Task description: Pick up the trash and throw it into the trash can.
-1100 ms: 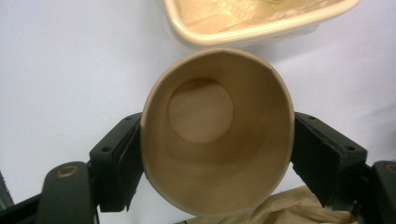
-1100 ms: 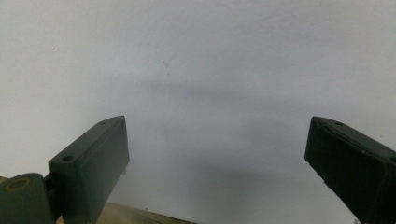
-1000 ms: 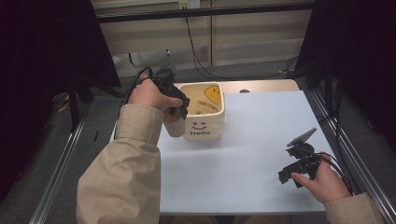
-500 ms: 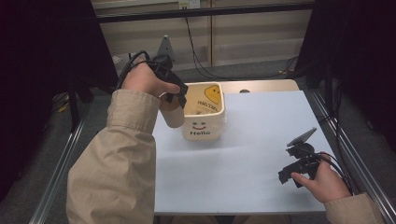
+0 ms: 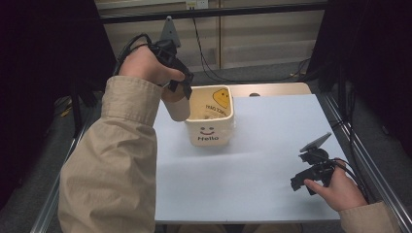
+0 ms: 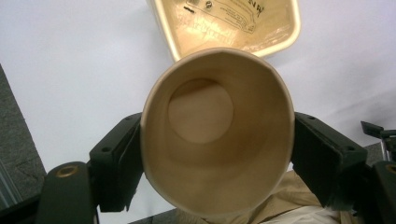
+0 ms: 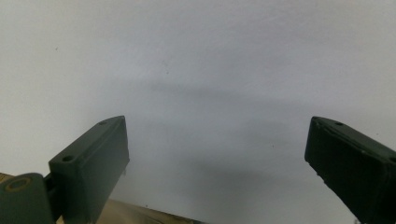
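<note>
My left gripper (image 5: pixel 177 92) is shut on a plain paper cup (image 5: pixel 178 108) and holds it in the air, just left of a cream square tub (image 5: pixel 211 127) marked "Hello". In the left gripper view the paper cup (image 6: pixel 217 135) is squeezed into an oval between the two black jaws, its empty inside facing the camera, with the cream tub (image 6: pixel 229 23) below and beyond it. My right gripper (image 5: pixel 303 180) rests low over the white table (image 5: pixel 252 170) at the front right. Its jaws stand wide apart in the right gripper view, open (image 7: pixel 217 158), with bare table between them.
The cream tub stands near the back middle of the white table (image 7: pixel 210 70) and has a printed sheet with a yellow smiley inside. Metal rails (image 5: pixel 362 150) run along the table's sides. Cables hang behind the far edge.
My left gripper has risen with the paper cup, from beside the tub's rim to above it. The right hand has kept still.
</note>
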Motion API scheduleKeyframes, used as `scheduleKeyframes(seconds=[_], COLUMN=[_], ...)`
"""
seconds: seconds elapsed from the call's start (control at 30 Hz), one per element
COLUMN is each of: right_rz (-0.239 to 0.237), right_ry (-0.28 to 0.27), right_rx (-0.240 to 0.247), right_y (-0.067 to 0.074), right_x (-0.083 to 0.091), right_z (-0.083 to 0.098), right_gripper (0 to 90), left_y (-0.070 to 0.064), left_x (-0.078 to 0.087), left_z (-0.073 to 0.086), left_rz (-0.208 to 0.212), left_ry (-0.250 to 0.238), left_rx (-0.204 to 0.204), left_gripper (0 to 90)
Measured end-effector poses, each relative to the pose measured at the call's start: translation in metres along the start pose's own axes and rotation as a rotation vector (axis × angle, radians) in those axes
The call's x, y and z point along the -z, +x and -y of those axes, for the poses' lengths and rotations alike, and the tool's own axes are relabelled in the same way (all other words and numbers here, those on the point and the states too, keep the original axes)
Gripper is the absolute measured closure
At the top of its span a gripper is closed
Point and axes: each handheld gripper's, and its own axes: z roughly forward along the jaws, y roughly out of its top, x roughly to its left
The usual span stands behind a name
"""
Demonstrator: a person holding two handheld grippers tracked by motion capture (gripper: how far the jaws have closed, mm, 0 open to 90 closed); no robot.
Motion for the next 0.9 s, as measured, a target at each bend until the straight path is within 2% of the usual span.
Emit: scheduleKeyframes(seconds=[0.13,0.17,0.23,0.33,0.47,0.53,0.57,0.63,0.67,0.73,0.83,0.87,0.9], right_rz=[-0.013,-0.011,-0.011,-0.005,-0.006,-0.008,-0.007,-0.010,-0.015,-0.009,-0.010,-0.013,-0.016], right_ry=[-0.008,-0.006,-0.006,-0.005,-0.004,-0.002,-0.001,0.001,-0.002,-0.002,-0.002,-0.003,0.001], right_rx=[-0.009,-0.001,-0.007,-0.009,-0.009,-0.014,-0.013,-0.013,-0.007,-0.009,-0.011,-0.012,-0.016], right_y=[-0.001,-0.001,0.000,-0.001,-0.002,-0.002,-0.002,-0.002,-0.003,-0.003,-0.003,-0.003,-0.003], right_x=[0.000,-0.001,-0.002,-0.002,-0.001,-0.002,-0.002,-0.003,-0.003,-0.003,-0.003,-0.003,-0.003], right_z=[0.000,0.000,0.000,0.000,0.000,-0.001,-0.001,-0.001,-0.001,-0.001,-0.001,-0.002,-0.002], right_gripper=[6.2,6.3,6.3,6.3,6.3,6.3,6.3,6.4,6.4,6.4,6.3,6.3,6.3], left_y=[-0.002,-0.001,-0.003,-0.003,-0.005,-0.005,-0.006,-0.005,-0.006,-0.006,-0.008,-0.009,-0.009], left_x=[0.006,0.008,0.011,0.014,0.011,0.008,0.007,0.006,0.005,0.004,0.003,0.001,0.000], left_z=[-0.004,-0.005,-0.008,-0.012,-0.016,-0.020,-0.021,-0.024,-0.025,-0.028,-0.031,-0.034,-0.036], left_rz=[0.003,0.002,0.004,0.004,0.002,-0.005,0.002,0.000,-0.003,-0.002,0.011,-0.002,0.003], left_ry=[-0.005,0.000,-0.002,0.003,0.006,0.011,0.015,0.017,0.002,0.006,0.002,-0.013,-0.011], left_rx=[0.003,-0.010,0.000,-0.011,-0.006,-0.019,-0.004,-0.020,-0.010,-0.024,-0.020,-0.015,-0.019], left_gripper=[22.9,22.9,22.9,22.9,22.9,22.9,23.0,22.9,22.9,22.9,22.9,22.9,22.9])
